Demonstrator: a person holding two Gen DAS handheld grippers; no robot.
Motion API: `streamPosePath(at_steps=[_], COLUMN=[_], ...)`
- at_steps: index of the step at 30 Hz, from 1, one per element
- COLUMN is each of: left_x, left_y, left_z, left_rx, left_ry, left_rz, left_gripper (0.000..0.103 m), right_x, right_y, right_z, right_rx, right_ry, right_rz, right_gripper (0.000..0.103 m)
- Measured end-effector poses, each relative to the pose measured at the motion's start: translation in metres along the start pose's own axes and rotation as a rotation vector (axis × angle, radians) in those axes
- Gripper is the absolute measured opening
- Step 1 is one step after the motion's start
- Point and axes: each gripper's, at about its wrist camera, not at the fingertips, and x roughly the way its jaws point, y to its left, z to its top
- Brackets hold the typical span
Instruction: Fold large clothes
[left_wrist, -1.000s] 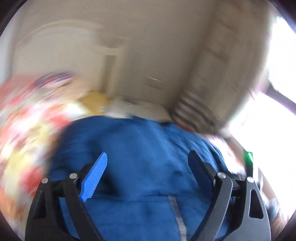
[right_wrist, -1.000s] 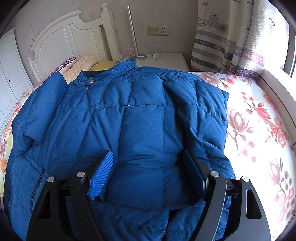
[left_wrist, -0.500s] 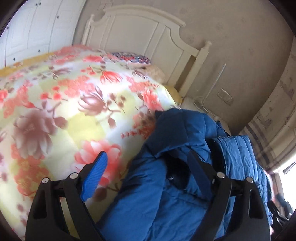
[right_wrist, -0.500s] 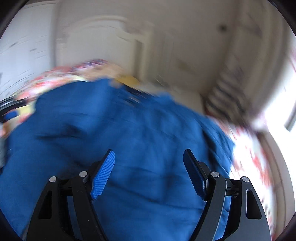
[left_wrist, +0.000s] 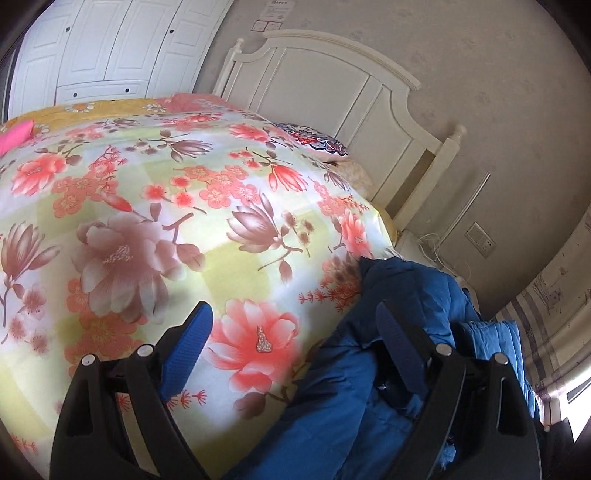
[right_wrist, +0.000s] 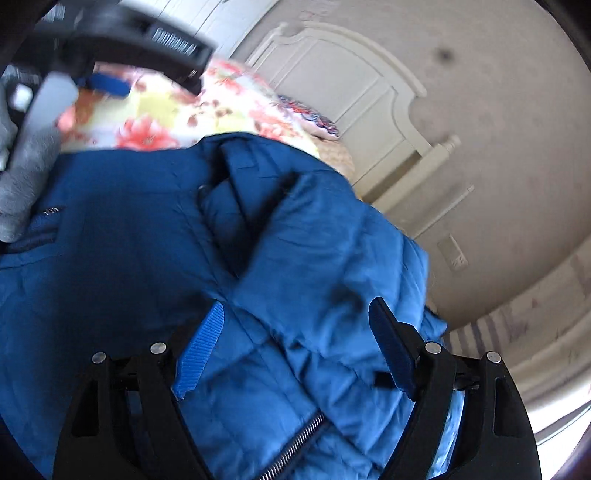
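Note:
A blue puffer jacket lies crumpled on the bed, with its collar and zipper showing in the right wrist view. My right gripper hovers open just above it, jaws wide, and no cloth is pinched. My left gripper is at the jacket's left edge. Its jaws are opening, one finger over the floral bedspread and the other over the blue cloth, and nothing is pressed between the pads. In the right wrist view the left gripper and a grey-gloved hand appear at the upper left.
A white headboard and a patterned pillow are at the far end of the bed. White wardrobe doors stand beyond on the left. A nightstand with cables and a striped curtain are on the right. Something pink lies at the far left.
The left gripper swung left from over the jacket to its edge by the bedspread. The right gripper rolled and moved sideways across the jacket towards the left gripper. Both stayed open.

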Motion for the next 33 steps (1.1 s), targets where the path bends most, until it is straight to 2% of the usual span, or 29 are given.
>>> streamPosePath(at_steps=[2,3,4,5,7,8,10,11,13,15,17,20,22,23,25,27,29,30,31,32,33], left_x=[-0.001,-0.001,-0.002,-0.002,-0.002,-0.002,-0.003,-0.003,-0.005,-0.006,-0.007,-0.006,-0.005,-0.005,-0.005,-0.004,-0.003,-0.002,-0.002,-0.002,-0.002], left_y=[-0.001,-0.001,-0.002,-0.002,-0.001,-0.001,-0.001,-0.001,-0.001,-0.001,-0.001,-0.003,-0.005,-0.005,-0.005,-0.006,-0.006,-0.007,-0.007,-0.007,-0.007], left_z=[0.000,0.000,0.000,0.000,0.000,0.000,-0.001,-0.001,-0.001,-0.001,-0.001,-0.002,-0.003,-0.003,-0.004,-0.004,-0.004,-0.005,-0.005,-0.005,-0.005], left_rx=[0.005,0.007,0.009,0.010,0.006,0.004,0.002,0.002,0.002,0.001,0.002,0.008,0.017,0.020,0.022,0.023,0.025,0.028,0.029,0.030,0.031], left_ry=[-0.005,-0.008,-0.008,-0.007,-0.005,-0.003,-0.002,-0.002,-0.003,-0.005,-0.003,0.003,0.006,0.006,0.005,0.008,0.011,0.012,0.011,0.012,0.013], left_rz=[-0.002,-0.004,-0.003,-0.003,-0.006,-0.008,-0.012,-0.013,-0.017,-0.021,-0.023,-0.022,-0.019,-0.017,-0.014,-0.011,-0.010,-0.008,-0.008,-0.008,-0.007], left_gripper=[0.089,0.089,0.089,0.089,0.089,0.089,0.089,0.089,0.089,0.089,0.090,0.090,0.090,0.090,0.090,0.090,0.090,0.090,0.090,0.090,0.090], right_x=[0.003,0.001,-0.006,-0.012,-0.030,-0.042,-0.053,-0.057,-0.056,-0.048,-0.035,-0.014,-0.010,-0.010,-0.007,0.001,0.007,0.013,0.020,0.022,0.022], right_y=[-0.007,-0.016,-0.031,-0.044,-0.084,-0.115,-0.155,-0.180,-0.217,-0.232,-0.233,-0.220,-0.214,-0.213,-0.211,-0.211,-0.216,-0.216,-0.216,-0.214,-0.213], right_z=[0.006,0.008,0.008,0.007,-0.005,-0.022,-0.054,-0.081,-0.144,-0.191,-0.226,-0.247,-0.243,-0.236,-0.225,-0.213,-0.214,-0.212,-0.211,-0.213,-0.212], right_rx=[0.044,0.093,0.176,0.257,0.466,0.630,0.848,1.002,1.308,1.490,1.553,1.619,1.612,1.597,1.578,1.569,1.574,1.576,1.578,1.581,1.582], right_ry=[0.013,0.001,-0.041,-0.072,-0.149,-0.208,-0.258,-0.277,-0.278,-0.208,-0.096,-0.036,-0.067,-0.083,-0.075,-0.029,0.010,0.029,0.048,0.047,0.027], right_rz=[0.035,0.080,0.132,0.159,0.213,0.234,0.240,0.236,0.242,0.221,0.210,0.305,0.342,0.345,0.347,0.331,0.320,0.315,0.315,0.323,0.338], right_gripper=[0.056,0.045,0.025,0.020,0.016,0.015,0.015,0.014,0.014,0.016,0.025,0.032,0.071,0.075,0.075,0.075,0.070,0.064,0.052,0.047,0.032])
